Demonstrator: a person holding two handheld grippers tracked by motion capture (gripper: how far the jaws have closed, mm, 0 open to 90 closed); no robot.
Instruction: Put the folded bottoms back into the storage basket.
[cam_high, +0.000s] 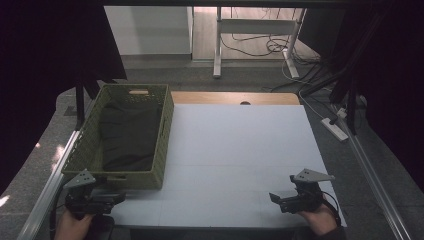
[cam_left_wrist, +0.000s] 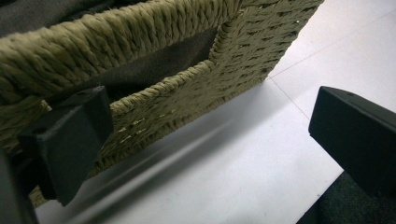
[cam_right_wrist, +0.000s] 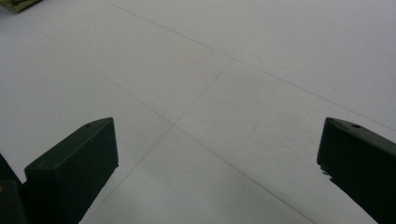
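We see the woven basket (cam_left_wrist: 196, 70) cut off by the top and left edges of the left gripper view, its near wall smeared by blur low down. The dark cloth (cam_high: 129, 135) inside lies mostly below the rim; we cannot tell what it is. The person's hands (cam_high: 75, 226) run off the high view's bottom edge.

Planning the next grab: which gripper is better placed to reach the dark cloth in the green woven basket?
Left. The left gripper, jaws open, sits at the green woven basket holding the dark cloth; the right gripper is across the white table.
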